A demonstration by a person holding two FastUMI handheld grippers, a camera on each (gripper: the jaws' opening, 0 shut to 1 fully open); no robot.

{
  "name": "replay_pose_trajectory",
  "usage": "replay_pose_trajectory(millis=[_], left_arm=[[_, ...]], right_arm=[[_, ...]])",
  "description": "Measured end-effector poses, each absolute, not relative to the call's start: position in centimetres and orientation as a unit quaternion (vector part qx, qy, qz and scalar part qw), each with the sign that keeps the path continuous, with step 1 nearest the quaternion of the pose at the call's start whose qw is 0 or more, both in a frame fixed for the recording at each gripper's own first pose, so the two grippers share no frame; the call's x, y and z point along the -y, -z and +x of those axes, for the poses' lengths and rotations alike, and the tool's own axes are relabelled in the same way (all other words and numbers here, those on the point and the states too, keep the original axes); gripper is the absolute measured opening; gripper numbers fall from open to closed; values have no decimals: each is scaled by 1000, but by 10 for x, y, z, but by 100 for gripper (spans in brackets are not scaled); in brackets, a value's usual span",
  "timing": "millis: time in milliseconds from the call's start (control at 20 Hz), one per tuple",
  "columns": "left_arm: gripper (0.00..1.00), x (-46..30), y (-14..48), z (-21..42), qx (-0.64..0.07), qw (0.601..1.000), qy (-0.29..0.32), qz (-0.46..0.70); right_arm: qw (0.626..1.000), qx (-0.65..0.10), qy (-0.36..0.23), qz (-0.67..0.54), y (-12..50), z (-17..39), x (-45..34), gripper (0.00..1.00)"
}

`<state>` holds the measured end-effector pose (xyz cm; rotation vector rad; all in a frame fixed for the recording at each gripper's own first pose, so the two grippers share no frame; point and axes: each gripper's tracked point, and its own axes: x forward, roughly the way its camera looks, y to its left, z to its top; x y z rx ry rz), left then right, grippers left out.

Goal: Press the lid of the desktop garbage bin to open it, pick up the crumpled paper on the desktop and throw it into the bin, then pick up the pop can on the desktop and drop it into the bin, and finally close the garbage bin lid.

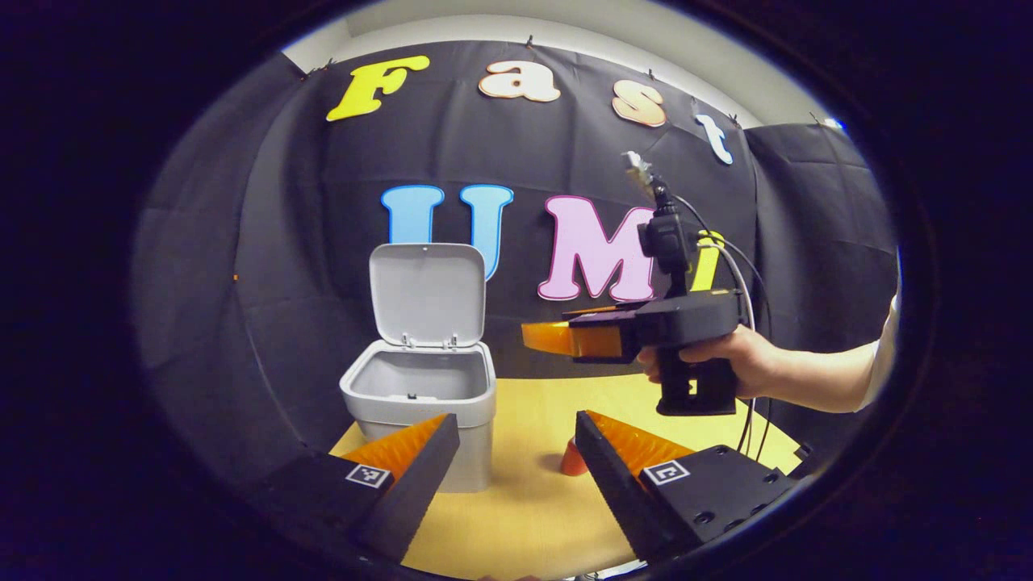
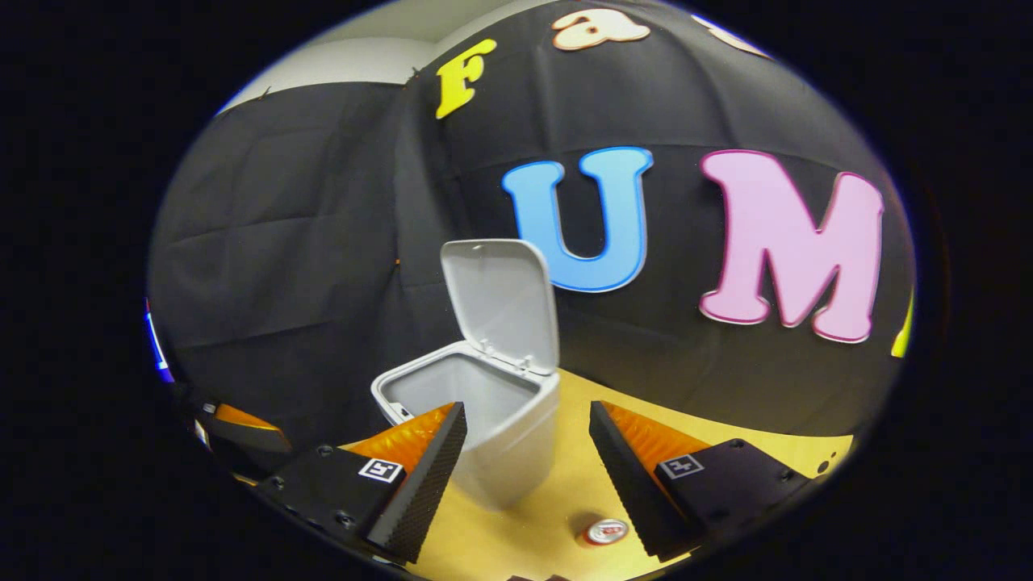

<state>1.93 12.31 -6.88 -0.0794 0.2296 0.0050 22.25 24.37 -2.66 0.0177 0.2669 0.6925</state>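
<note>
The grey desktop bin (image 1: 420,403) stands on the yellow table with its lid (image 1: 428,294) swung up and standing upright at the back. My left gripper (image 1: 516,452) is open just in front of the bin, with nothing between its fingers. A red pop can (image 1: 571,461) peeks out behind its right finger. My right gripper (image 1: 557,337), held by a hand (image 1: 742,363), hovers above the table to the right of the bin. In the right gripper view the open bin (image 2: 500,436) lies ahead and below, the can (image 2: 605,531) stands upright under the open, empty right gripper (image 2: 524,452).
The black cloth wall (image 1: 307,242) closes in right behind and left of the bin. Bare yellow tabletop (image 1: 524,516) stretches between bin and can. A cable (image 1: 746,290) trails from the right gripper. The left gripper's body (image 2: 242,436) shows low at the left edge.
</note>
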Motion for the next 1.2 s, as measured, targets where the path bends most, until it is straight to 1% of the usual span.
replay_pose_trajectory(millis=[50, 200, 400, 550, 700, 850, 1000, 1200], left_arm=[[95, -111, 75, 30, -118, 992, 15, -42], [95, -78, 105, 61, -129, 989, 62, -29], [95, -38, 153, 105, -142, 982, 123, -14], [95, -18, 196, 127, -173, 973, 152, 2], [95, -10, 227, 151, -199, 967, 157, -3], [95, -7, 253, 172, -216, 965, 150, -1], [96, -12, 277, 198, -231, 963, 139, 15], [95, -11, 308, 226, -255, 958, 127, 25]], right_arm=[[937, -129, -324, 13, 23, 221, -226, 98], [952, -134, -276, 18, 20, 215, -168, 98], [969, -156, -193, 10, 34, 203, -83, 98], [974, -173, -143, 10, 44, 189, -29, 96], [976, -191, -101, 21, 56, 174, 8, 96], [976, -206, -69, 30, 67, 164, 36, 96], [973, -221, -47, 45, 78, 159, 53, 95], [971, -231, -35, 48, 86, 157, 61, 95]])
